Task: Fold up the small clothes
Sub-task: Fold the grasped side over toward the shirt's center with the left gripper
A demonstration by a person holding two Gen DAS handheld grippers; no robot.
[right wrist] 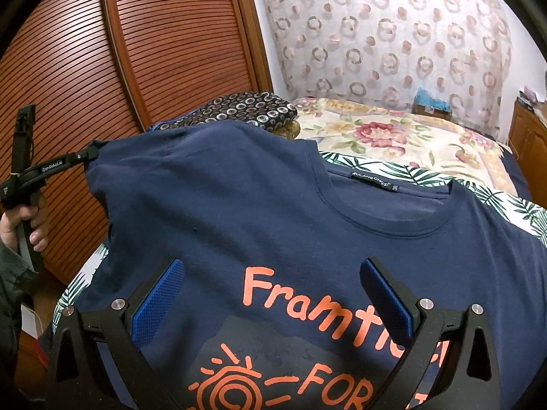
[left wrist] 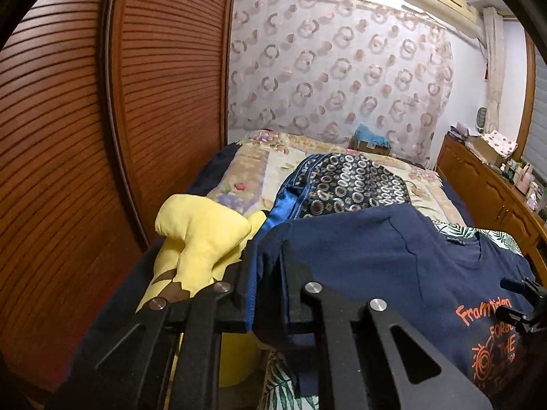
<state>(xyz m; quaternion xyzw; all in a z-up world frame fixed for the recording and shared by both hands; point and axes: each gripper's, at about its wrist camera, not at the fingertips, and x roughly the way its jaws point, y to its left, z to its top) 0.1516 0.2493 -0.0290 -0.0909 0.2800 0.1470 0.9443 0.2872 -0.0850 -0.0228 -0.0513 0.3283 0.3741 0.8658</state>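
Note:
A navy T-shirt (right wrist: 239, 212) with orange print lies front up on a leaf-print cloth (right wrist: 393, 171). My left gripper (left wrist: 265, 273) is shut on the shirt's left sleeve edge and holds it lifted; it also shows in the right wrist view (right wrist: 89, 154) at the shirt's upper left corner. My right gripper (right wrist: 273, 290) is open, its blue pads (right wrist: 160, 302) spread wide just above the shirt's chest print, holding nothing. It shows in the left wrist view (left wrist: 523, 304) at the far right.
A yellow plush toy (left wrist: 201, 235) lies left of the shirt. A dark patterned garment (left wrist: 348, 181) sits behind on the floral bedspread (right wrist: 393, 130). Wooden louvred doors (left wrist: 85, 119) stand at the left, a wooden dresser (left wrist: 495, 188) at the right.

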